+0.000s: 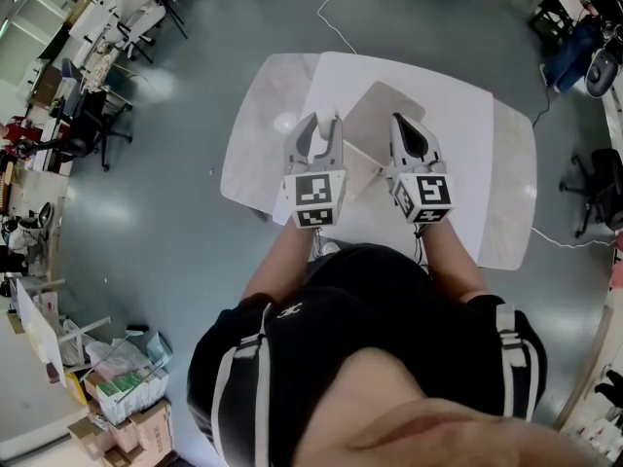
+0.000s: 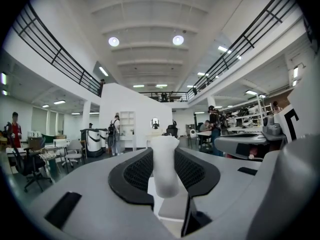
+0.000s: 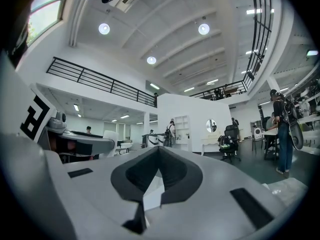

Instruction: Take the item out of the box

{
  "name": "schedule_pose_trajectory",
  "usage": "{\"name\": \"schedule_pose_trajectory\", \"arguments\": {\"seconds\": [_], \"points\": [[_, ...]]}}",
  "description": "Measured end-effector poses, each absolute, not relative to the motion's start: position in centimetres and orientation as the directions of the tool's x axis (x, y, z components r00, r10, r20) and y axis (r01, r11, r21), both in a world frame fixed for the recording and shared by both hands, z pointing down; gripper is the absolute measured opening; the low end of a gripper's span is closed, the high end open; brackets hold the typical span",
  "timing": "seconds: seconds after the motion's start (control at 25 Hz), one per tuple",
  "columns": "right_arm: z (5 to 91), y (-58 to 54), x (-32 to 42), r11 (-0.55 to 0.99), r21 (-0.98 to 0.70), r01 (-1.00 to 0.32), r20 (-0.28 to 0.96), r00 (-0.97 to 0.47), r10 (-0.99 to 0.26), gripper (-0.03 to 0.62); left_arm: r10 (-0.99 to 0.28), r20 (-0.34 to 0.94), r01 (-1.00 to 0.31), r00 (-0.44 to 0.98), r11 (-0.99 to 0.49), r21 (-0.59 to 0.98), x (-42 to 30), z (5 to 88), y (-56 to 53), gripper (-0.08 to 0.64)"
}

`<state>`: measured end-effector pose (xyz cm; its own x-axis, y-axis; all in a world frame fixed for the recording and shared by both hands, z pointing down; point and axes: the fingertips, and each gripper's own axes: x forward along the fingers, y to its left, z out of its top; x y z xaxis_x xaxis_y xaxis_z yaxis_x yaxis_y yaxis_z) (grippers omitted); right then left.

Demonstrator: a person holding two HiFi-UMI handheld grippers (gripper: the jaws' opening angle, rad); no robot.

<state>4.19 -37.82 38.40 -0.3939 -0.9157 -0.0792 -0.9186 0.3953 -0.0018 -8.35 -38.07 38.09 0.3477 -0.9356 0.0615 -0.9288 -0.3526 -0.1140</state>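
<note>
Box open on table | cable beyond | chair left

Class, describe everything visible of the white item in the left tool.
The white item is a matte, rounded column with a wider, flared top, plastic or foam by its look. It sits lengthwise between the left tool's jaws, gripped by the black mesh pads, with its top protruding beyond them.

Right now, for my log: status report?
Left hand-held gripper shut on white item, clear of box. Right hand-held gripper shut, empty. Nothing blocking.
</note>
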Motion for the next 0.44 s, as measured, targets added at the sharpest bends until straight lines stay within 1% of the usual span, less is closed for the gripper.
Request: {"name": "schedule_pose_trajectory", "arguments": {"seconds": [0.44], "points": [[38.71, -37.73, 4.16, 0.398, 0.0, -0.917, -0.071, -0.397, -0.915, 0.012, -0.934, 0.073, -0.929, 0.348, -0.355, -0.107, -8.46, 38.39, -38.06, 0.141]]}}
